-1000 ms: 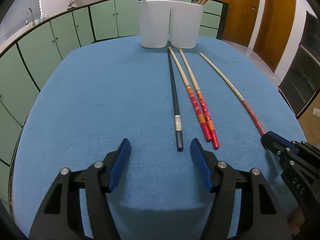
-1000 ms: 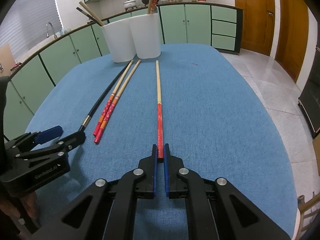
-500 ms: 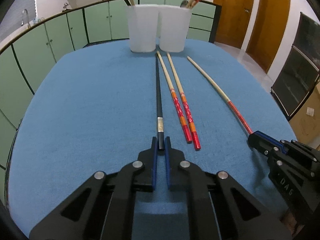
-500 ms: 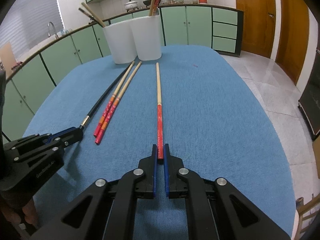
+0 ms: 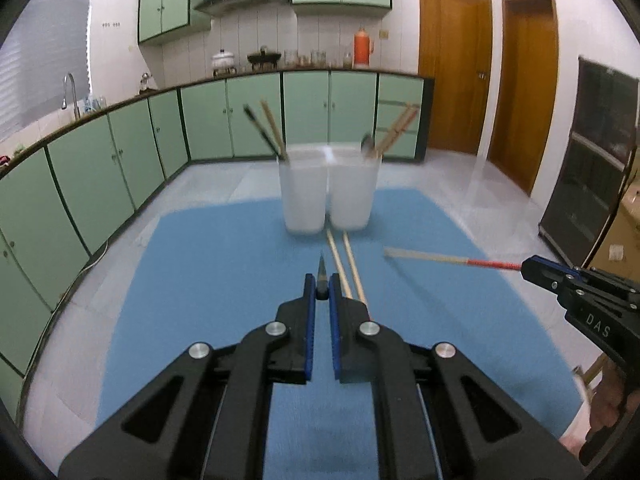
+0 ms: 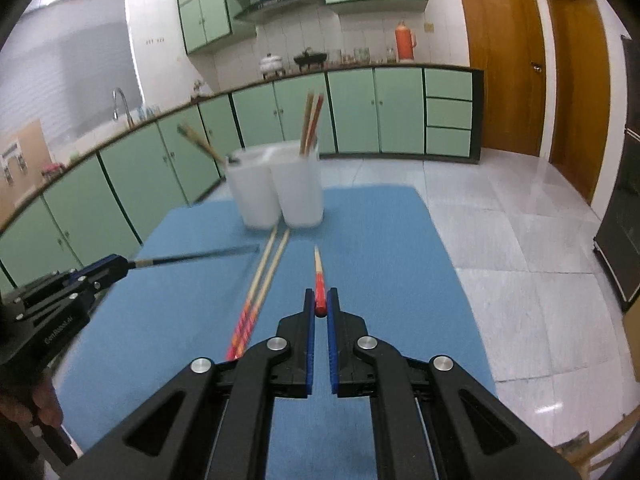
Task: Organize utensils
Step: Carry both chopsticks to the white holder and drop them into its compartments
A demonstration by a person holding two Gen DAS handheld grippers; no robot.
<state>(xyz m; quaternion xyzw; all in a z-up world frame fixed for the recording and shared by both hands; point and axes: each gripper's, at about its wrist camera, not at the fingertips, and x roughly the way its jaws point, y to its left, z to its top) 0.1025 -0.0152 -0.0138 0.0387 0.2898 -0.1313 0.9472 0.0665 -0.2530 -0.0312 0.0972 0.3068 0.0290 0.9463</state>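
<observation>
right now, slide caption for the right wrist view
Right claw lifts a red-handled wooden chopstick above the blue tablecloth, facing two white plastic holders.

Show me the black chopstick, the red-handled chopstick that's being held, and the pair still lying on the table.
black chopstick [image 6: 192,257]: right wrist view, middle of its shaft.
red-handled chopstick [image 6: 319,284]: right wrist view, red handle section.
pair of chopsticks [image 6: 269,258]: right wrist view, pale shaft of one of them.
</observation>
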